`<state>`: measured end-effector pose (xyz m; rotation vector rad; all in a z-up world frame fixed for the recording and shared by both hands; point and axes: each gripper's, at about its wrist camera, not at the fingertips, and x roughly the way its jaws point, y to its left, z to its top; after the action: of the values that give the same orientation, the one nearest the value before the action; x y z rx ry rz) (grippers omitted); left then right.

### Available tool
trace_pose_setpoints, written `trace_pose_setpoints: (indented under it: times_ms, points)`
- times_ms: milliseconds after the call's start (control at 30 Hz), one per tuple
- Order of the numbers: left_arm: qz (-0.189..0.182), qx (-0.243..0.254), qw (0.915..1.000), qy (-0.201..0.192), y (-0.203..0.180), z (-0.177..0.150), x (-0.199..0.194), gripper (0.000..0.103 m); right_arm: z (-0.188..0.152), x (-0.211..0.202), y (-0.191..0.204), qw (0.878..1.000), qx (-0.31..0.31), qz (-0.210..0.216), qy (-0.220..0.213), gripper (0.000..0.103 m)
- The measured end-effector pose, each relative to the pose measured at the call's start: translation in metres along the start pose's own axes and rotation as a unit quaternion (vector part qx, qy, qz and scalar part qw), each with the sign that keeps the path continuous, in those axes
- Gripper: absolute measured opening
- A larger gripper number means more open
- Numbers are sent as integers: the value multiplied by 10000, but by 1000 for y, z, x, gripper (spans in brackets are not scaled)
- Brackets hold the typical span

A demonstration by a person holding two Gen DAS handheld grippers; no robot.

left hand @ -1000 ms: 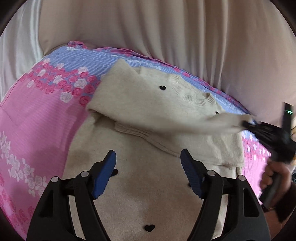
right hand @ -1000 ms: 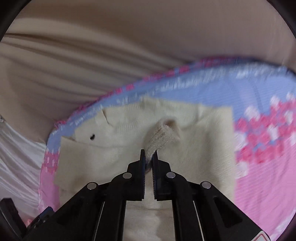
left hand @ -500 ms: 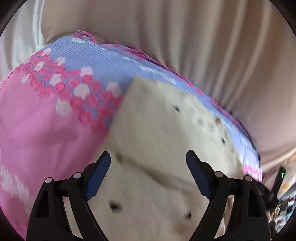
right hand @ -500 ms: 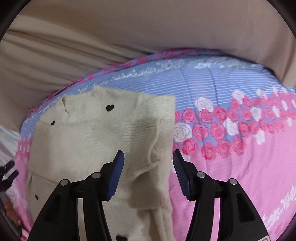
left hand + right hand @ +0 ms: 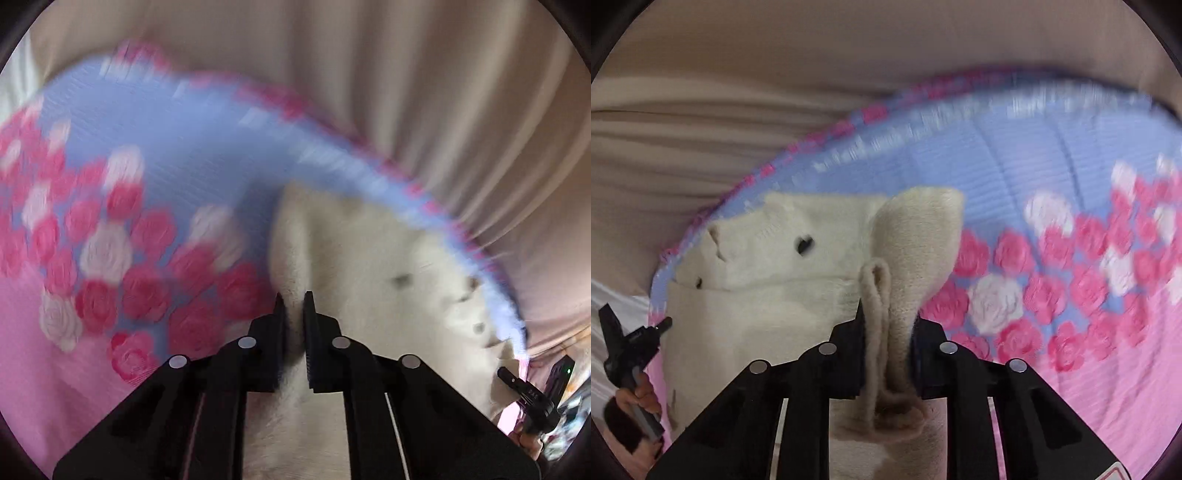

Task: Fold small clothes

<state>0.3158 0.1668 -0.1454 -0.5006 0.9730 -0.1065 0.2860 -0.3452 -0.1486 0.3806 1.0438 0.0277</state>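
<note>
Both claws have hold of the cream sweater [image 5: 783,280] where it lies on the bedspread [image 5: 1052,155], close under the curtain [image 5: 720,110] that hangs behind the bed. The left gripper [image 5: 294,306] has just been closing and is now pinched narrow on a ridge of knit at the sweater's left edge, the side toward the roses. The right gripper [image 5: 886,321] has also just been closing; its jaws are clamped on a thick bunch at the sweater's right edge, with a ribbed hem looped up between them.

The fold looks partly done. A layer already lies across the body, its edge running from side to side below the collar, so the sleeves seem tucked in. What is left, I'd say, is the main fold that brings one end over the other, then squaring up the packet. Motion blur hides the finer creases in the left view.

The sweater's collar end points at the curtain and the bottom comes toward the person holding the tools, so its long axis runs from the curtain back to them, with the two pinches at opposite sides of it.
</note>
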Motion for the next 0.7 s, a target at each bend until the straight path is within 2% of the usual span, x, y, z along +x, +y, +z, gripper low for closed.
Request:
trace_pose_setpoints:
  times_ms: [100,133,200,233,267,300,333,367,400,467,600,633,700]
  points:
    - [-317,329,9982,-378,-30,5,-28,8,5,-40,17,9964,-300,-125,-777,17]
    - [-248,365,9984,-346,-35,5,-26,10,6,-40,17,9956,-366,-268,-822,19]
    - [93,546,9984,-65,-37,2,-6,15,9,-10,7,9956,-445,-720,-394,24]
    - [547,603,9965,187,-32,-5,11,17,8,7,-1,9951,-402,-904,-85,27]
    - [730,576,9950,359,-26,-9,17,18,4,25,-12,9935,-253,-1049,373,27]
    - [777,429,9950,456,-16,-15,16,19,1,25,-18,9947,-55,-901,489,28]
    - [758,276,9958,439,-9,-19,9,28,-3,8,-19,9966,84,-754,307,32]
    - [697,96,9968,386,-1,-25,-5,44,-8,-10,-18,9971,121,-734,161,44]
    - [638,-95,9974,336,7,-36,-23,51,-15,-25,-18,9973,146,-715,98,49]
    - [598,-157,9973,405,17,-59,-47,54,-43,-60,-21,9986,236,-482,24,51]
    - [567,-28,9951,809,26,-122,-86,55,-116,-90,-32,9966,167,-596,544,51]
    - [573,-10,9934,993,28,-144,-96,58,-130,-96,-33,9958,179,-631,639,51]
    - [570,-51,9915,1165,32,-168,-107,65,-168,-106,-36,9938,343,-590,877,53]
